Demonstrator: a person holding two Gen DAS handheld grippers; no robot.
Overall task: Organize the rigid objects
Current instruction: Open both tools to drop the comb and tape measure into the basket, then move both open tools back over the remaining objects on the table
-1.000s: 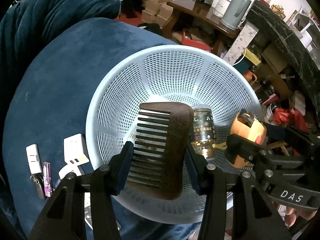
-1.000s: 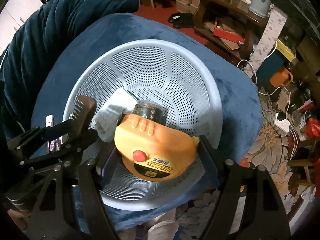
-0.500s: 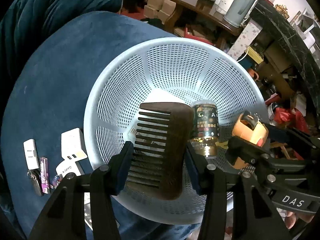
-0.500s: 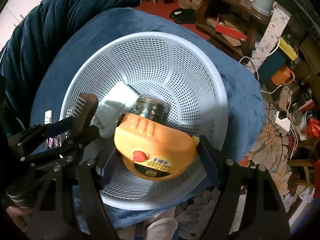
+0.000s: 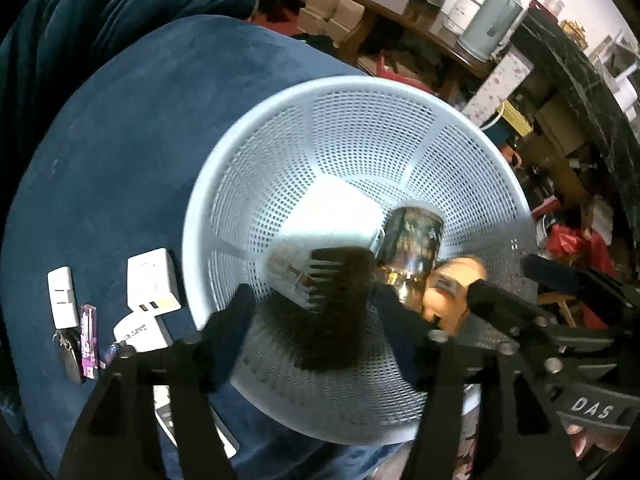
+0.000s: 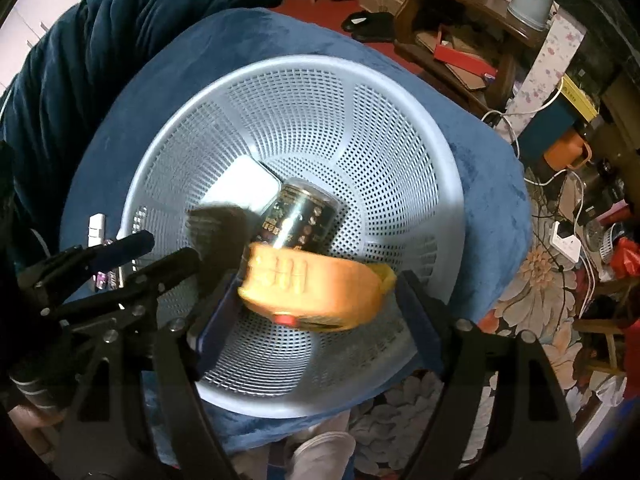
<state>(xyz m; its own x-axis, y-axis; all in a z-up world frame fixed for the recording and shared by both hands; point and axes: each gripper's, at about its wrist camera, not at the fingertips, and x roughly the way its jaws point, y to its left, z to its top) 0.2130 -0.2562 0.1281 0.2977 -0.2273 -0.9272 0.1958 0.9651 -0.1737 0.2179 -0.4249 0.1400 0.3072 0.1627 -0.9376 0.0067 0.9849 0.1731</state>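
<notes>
Both tools hang over the pale blue basket (image 5: 224, 184), pointing steeply down into it. The left tool (image 5: 316, 320) has just been opening: its jaws stand clear of the dark comb (image 5: 340, 292), which shows blurred between them, inside the basket. The right tool (image 6: 316, 304) has also just been opening; the orange tape measure (image 6: 316, 284) sits blurred between its jaws, and no pad presses on it. A dark can (image 6: 300, 216) lies on its side at the basket's bottom beside a white box (image 6: 244, 188). On the blue cushion (image 5: 120, 140) left of the basket lie white chargers (image 5: 150, 280), a purple lighter (image 5: 89, 336) and keys (image 5: 68, 352).
</notes>
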